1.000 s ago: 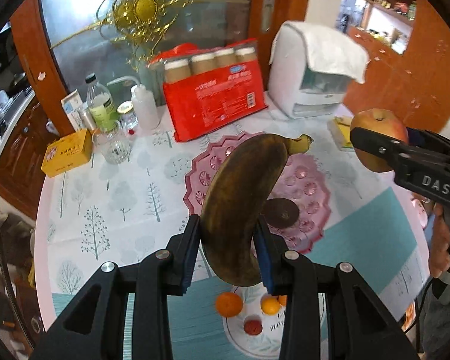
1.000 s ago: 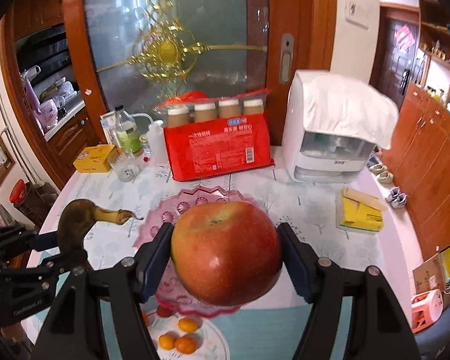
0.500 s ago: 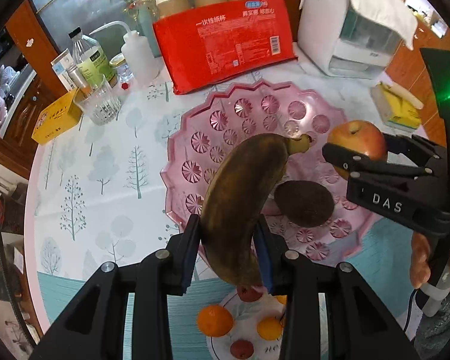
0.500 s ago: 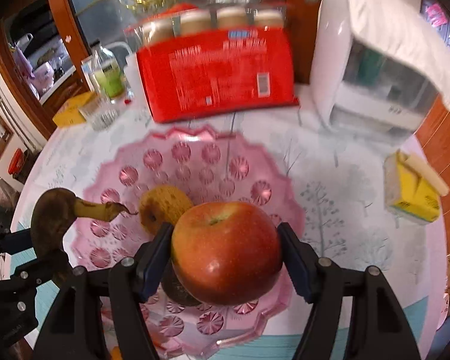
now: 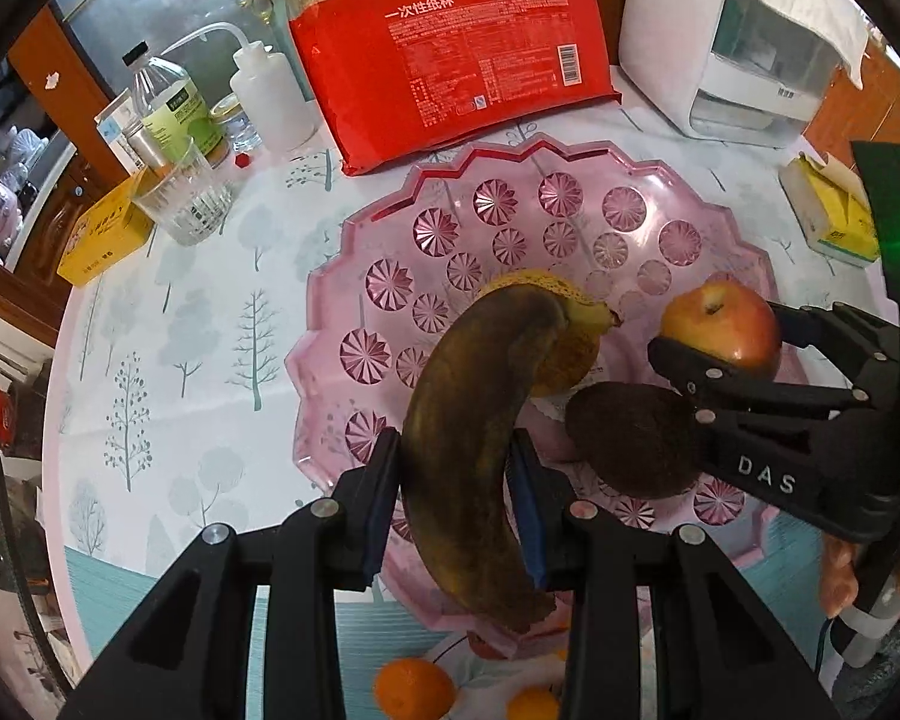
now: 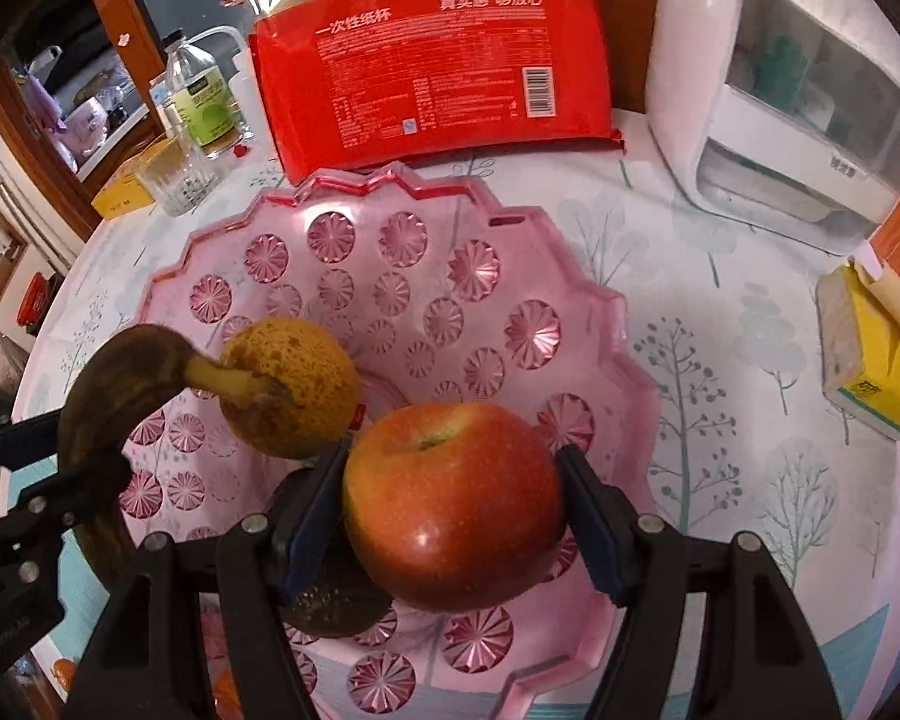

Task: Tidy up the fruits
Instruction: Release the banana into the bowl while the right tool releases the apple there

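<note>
My left gripper (image 5: 455,492) is shut on a brown overripe banana (image 5: 474,420) and holds it over the near left part of the pink fruit bowl (image 5: 510,192). My right gripper (image 6: 453,495) is shut on a red apple (image 6: 453,504) over the bowl's near right part (image 6: 570,324). A spotted yellow fruit (image 6: 294,387) and a dark brown fruit (image 5: 633,441) lie in the bowl. The banana (image 6: 120,384) and its stem tip show in the right wrist view, just in front of the yellow fruit. The apple also shows in the left wrist view (image 5: 720,327).
A red pack of paper cups (image 5: 450,54) stands behind the bowl, a white appliance (image 5: 744,42) at back right, a yellow box (image 5: 834,216) at right. A glass (image 5: 183,198), bottles (image 5: 174,102) and a yellow carton (image 5: 102,234) stand at back left. Small oranges (image 5: 414,690) lie on a plate near me.
Both grippers have come down and forward over the pink bowl with their fruits. The bowl and the fruits in it now look much closer.
</note>
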{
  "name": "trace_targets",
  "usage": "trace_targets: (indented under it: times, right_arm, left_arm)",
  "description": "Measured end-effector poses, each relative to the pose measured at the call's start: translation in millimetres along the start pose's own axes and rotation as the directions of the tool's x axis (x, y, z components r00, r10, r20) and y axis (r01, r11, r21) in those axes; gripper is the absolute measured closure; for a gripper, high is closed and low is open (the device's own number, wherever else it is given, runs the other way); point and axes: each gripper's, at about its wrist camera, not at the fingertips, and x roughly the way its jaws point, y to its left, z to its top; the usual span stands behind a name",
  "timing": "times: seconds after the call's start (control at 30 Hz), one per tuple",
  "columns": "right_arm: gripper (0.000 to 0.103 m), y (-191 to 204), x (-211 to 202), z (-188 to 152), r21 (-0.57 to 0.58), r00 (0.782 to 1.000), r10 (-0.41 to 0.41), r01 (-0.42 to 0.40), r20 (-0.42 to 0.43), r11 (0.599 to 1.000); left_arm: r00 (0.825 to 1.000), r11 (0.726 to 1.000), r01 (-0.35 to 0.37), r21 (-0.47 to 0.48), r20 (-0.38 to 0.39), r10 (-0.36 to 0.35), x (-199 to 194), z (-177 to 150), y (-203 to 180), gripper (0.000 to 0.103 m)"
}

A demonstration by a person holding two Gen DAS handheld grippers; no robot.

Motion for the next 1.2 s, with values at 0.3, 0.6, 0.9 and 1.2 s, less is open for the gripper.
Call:
trace_targets:
  times: [0.3, 0.6, 0.9, 1.2]
  right_arm:
    - [0.031, -1.7, -13.3, -1.5, 0.016, 0.997, 0.040, -0.041, 0.065, 0.999]
    - [0.032, 4.5, -24.0, -4.2, 0.001, 0.995, 0.040, -0.040, 0.090, 0.999]
    - [0.031, 12.1, -32.1, -11.9, -0.010, 0.995, 0.028, -0.028, 0.093, 1.000]
    - [0.032, 15.7, -49.2, -17.2, -0.006, 0.994, 0.020, -0.020, 0.108, 1.000]
  left_arm:
    - [0.999, 0.999, 0.009, -0.031, 0.036, -0.008, 0.0, 2.2, 1.9, 0.056]
    - [0.997, 0.999, -0.025, -0.041, 0.071, 0.028, -12.1, 0.8, 5.7, 0.034]
    - [0.994, 0.999, -0.040, -0.034, 0.099, 0.043, -27.3, -7.5, 6.6, 0.025]
    - [0.994, 0.999, -0.012, -0.045, 0.108, 0.017, -43.8, -18.3, 8.7, 0.014]
